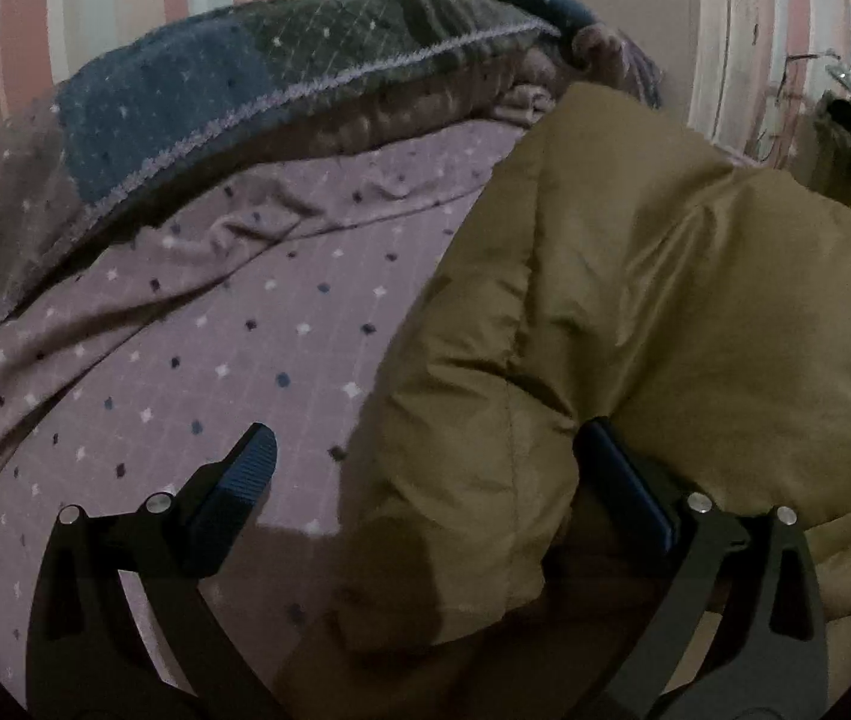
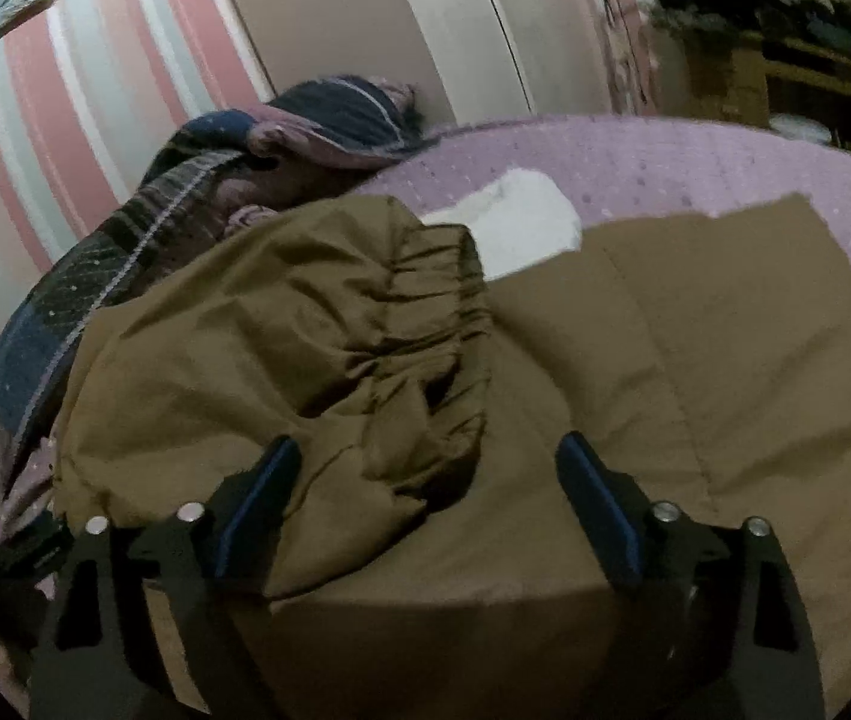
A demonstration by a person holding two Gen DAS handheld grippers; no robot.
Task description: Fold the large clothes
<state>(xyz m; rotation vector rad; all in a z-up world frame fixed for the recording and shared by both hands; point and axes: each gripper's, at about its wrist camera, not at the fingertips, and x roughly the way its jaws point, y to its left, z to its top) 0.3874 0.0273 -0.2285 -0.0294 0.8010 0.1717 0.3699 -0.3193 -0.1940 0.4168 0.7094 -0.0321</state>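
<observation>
An olive-brown padded jacket (image 1: 635, 300) lies on a bed with a purple dotted sheet (image 1: 215, 348). In the left wrist view my left gripper (image 1: 431, 468) is open low over the jacket's left edge. Its left finger is above the bare sheet and its right finger rests against the puffy fabric. In the right wrist view the jacket (image 2: 695, 372) spreads flat, with a sleeve ending in a gathered elastic cuff (image 2: 437, 312) folded across it. My right gripper (image 2: 425, 474) stands open astride the bunched sleeve, and its right pad is clear of the cloth.
A dark blue plaid blanket (image 1: 197, 102) is heaped at the back of the bed against a pink striped wall (image 2: 83, 90). A white cloth (image 2: 521, 222) lies beyond the jacket. A cluttered shelf (image 2: 785, 42) stands at the far right.
</observation>
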